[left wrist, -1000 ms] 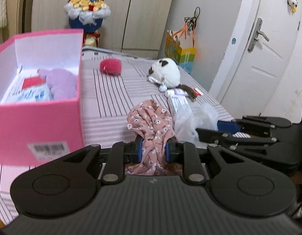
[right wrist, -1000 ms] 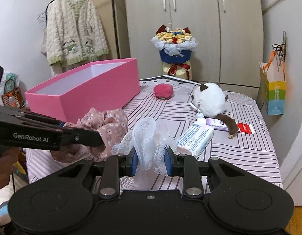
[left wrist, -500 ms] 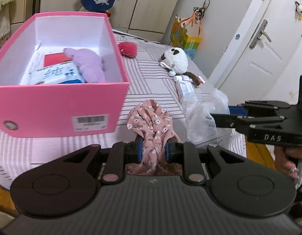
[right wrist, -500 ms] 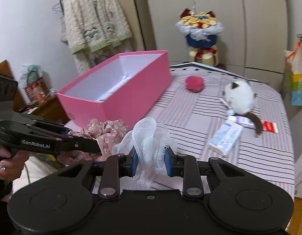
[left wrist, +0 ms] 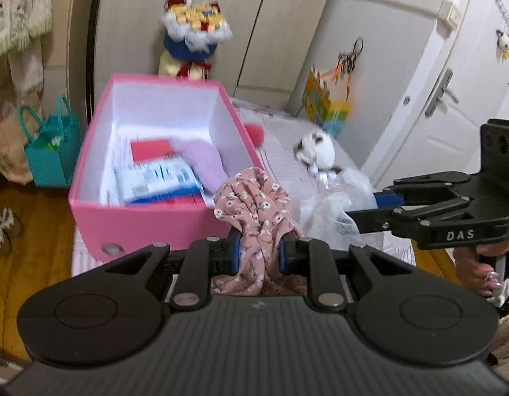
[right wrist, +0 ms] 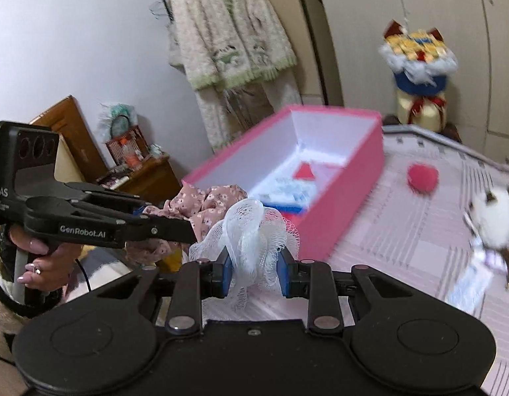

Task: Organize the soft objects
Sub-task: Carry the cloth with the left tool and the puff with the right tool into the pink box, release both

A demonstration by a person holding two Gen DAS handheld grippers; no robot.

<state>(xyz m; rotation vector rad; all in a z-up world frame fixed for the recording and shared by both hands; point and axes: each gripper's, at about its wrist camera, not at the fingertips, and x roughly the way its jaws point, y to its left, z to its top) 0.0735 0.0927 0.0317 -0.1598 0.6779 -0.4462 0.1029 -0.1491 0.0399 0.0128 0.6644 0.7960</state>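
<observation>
- The floral cloth (left wrist: 254, 208), clamped in the left tool (left wrist: 257, 254), had risen from the bed to the pink box's (left wrist: 149, 216) near corner, centre frame.
- The mesh puff (right wrist: 251, 231), gripped by the right tool (right wrist: 254, 272), had risen alongside.
- Both looked ready to drop in.

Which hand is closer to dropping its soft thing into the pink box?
Probably the left. The left tongs hold the flowery cloth right by the pink box corner. The right tongs hold the white mesh puff farther out, beside the box.
</observation>
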